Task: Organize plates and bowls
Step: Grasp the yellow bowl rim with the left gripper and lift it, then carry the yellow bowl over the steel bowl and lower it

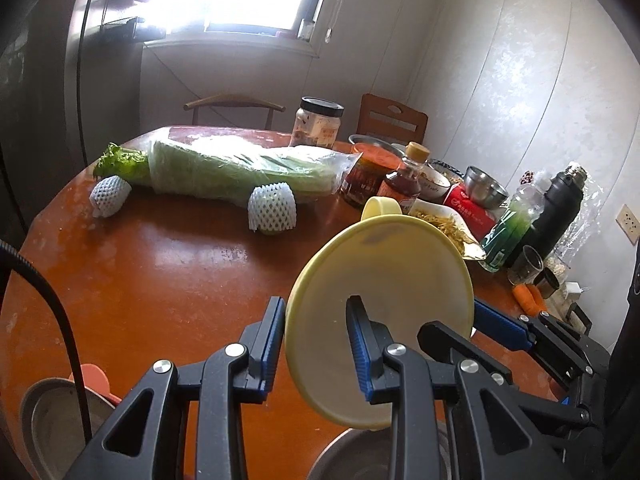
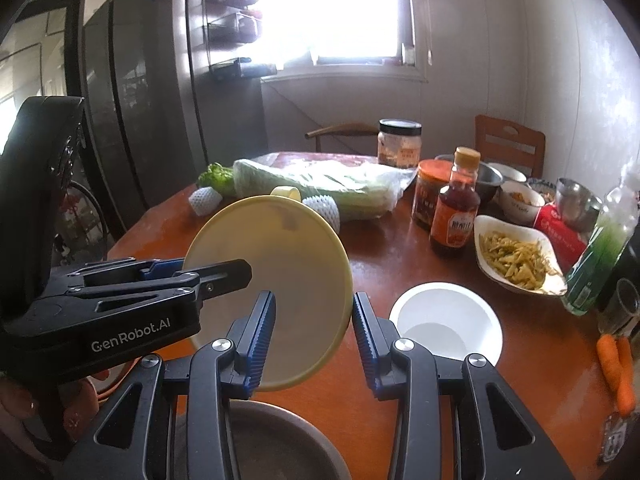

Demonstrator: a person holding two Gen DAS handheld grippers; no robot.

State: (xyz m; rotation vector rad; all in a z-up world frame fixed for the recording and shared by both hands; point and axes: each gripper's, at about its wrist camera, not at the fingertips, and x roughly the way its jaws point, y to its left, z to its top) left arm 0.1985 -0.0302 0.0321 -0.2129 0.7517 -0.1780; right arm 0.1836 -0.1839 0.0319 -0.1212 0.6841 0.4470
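A round yellow bowl [image 1: 384, 264] [image 2: 280, 248] with a small loop handle on its far edge hangs tilted above the brown table [image 1: 160, 260]. My left gripper [image 1: 316, 308] is shut on its left rim, one finger inside and one outside. My right gripper [image 2: 314, 300] is shut on the opposite rim. Each gripper also shows in the other's view: the right gripper [image 1: 496, 320] behind the bowl, the left gripper [image 2: 224, 272] coming in from the left. A white bowl [image 2: 446, 324] stands on the table just right of my right gripper. A metal bowl [image 2: 280, 440] [image 1: 380, 456] sits directly below.
A wrapped cabbage [image 1: 240, 168] and two foam-netted fruits [image 1: 272, 208] lie across the table's far side. A sauce bottle [image 2: 456, 208], jars, a dish of shredded food [image 2: 516, 256], a green bottle [image 2: 600, 252] and carrots [image 2: 616, 368] crowd the right. A metal pan [image 1: 52, 420] sits lower left.
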